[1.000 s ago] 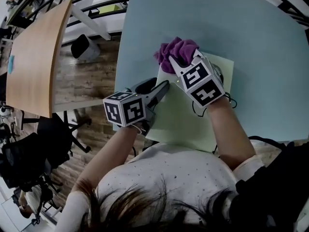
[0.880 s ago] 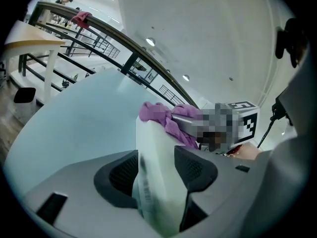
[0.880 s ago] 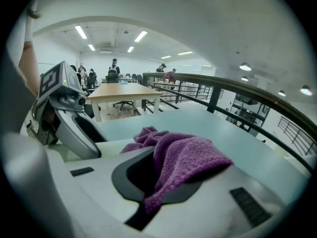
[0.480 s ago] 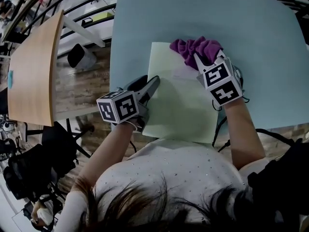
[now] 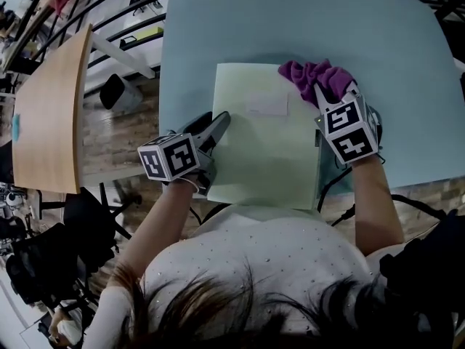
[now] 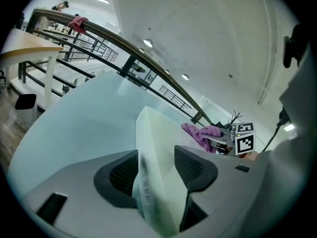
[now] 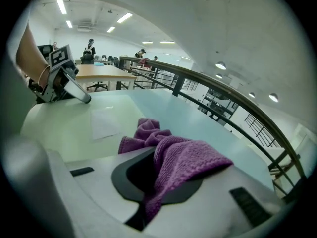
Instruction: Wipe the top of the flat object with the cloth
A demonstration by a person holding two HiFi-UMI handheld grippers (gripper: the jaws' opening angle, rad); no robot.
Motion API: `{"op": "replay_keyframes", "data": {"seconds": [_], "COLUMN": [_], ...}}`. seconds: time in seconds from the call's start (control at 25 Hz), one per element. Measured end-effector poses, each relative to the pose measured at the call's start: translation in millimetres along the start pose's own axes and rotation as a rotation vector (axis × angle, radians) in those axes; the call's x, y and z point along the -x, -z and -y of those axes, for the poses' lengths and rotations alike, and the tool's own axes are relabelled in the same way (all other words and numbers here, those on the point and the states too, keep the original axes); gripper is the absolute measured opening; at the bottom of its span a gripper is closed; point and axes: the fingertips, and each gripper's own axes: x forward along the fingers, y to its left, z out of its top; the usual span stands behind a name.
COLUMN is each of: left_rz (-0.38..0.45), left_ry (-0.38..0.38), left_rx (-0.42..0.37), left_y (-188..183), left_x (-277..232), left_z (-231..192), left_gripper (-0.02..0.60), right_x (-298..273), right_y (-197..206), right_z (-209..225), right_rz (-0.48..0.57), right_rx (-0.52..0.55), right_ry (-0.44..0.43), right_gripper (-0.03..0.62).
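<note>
One flat object (image 5: 265,151), pale green & rectangular, lies on the light blue surface (image 5: 290,20) right in front of the person, w/ a small white label (image 5: 267,105) on its top toward the far end. Purple cloth (image 5: 311,77) sits bunched at the far right corner of the flat object, touching it & spilling partly past the edge onto the surface. Right gripper (image 5: 325,93) has its jaws closed on the cloth: in the right gripper view the fabric is pinched btwn them & drapes out ahead onto the green top. Left gripper (image 5: 216,124) is at the opposite side, jaws clamped on the left edge of the flat object; the left gripper view shows the thin sheet running edge-on btwn both jaws. Grippers are well apart, one each side of the sheet. Off to the left, beyond the surface: a wooden table (image 5: 47,115), a dark bin (image 5: 116,91) on the plank floor (image 5: 123,126), a black chair (image 5: 83,209) nearer the person. Railing (image 7: 233,100) & ceiling lights (image 7: 124,18) show in both gripper views.
</note>
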Motion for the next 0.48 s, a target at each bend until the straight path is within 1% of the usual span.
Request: {"op": "replay_keyframes", "data": {"seconds": [0.04, 0.12, 0.16, 0.2, 0.24, 0.28, 0.36, 0.4, 0.48], "left_rz": [-0.001, -0.002, 0.003, 0.011, 0.019, 0.025, 0.025, 0.023, 0.019], "left_ry": [0.012, 0.038, 0.048, 0.054, 0.054, 0.048, 0.027, 0.013, -0.019], "left_rx": [0.017, 0.080, 0.119, 0.149, 0.166, 0.165, 0.129, 0.108, 0.063], "left_y": [2, 7, 9, 11, 11, 9, 6, 4, 2], "left_x": [0, 1, 1, 2, 3, 3, 2, 2, 1], "left_z": [0, -2, -3, -4, -3, -2, 4, 6, 9], "left_gripper": [0.224, 0.224, 0.224, 0.224, 0.225, 0.225, 0.224, 0.224, 0.224], "right_x": [4, 9, 12, 17, 23, 31, 50, 61, 87], "right_y": [7, 17, 17, 10, -3, -22, -73, -103, -161], "right_z": [1, 3, 3, 3, 3, 1, -9, -19, -43], "right_rz": [-0.024, -0.061, -0.057, -0.031, 0.016, 0.082, 0.261, 0.368, 0.587], "right_rx": [0.014, 0.009, -0.009, -0.028, -0.044, -0.055, -0.072, -0.085, -0.112], "right_ry": [0.010, 0.020, 0.017, 0.006, -0.012, -0.038, -0.120, -0.180, -0.331], "right_gripper": [0.006, 0.006, 0.006, 0.006, 0.006, 0.006, 0.006, 0.006, 0.006]}}
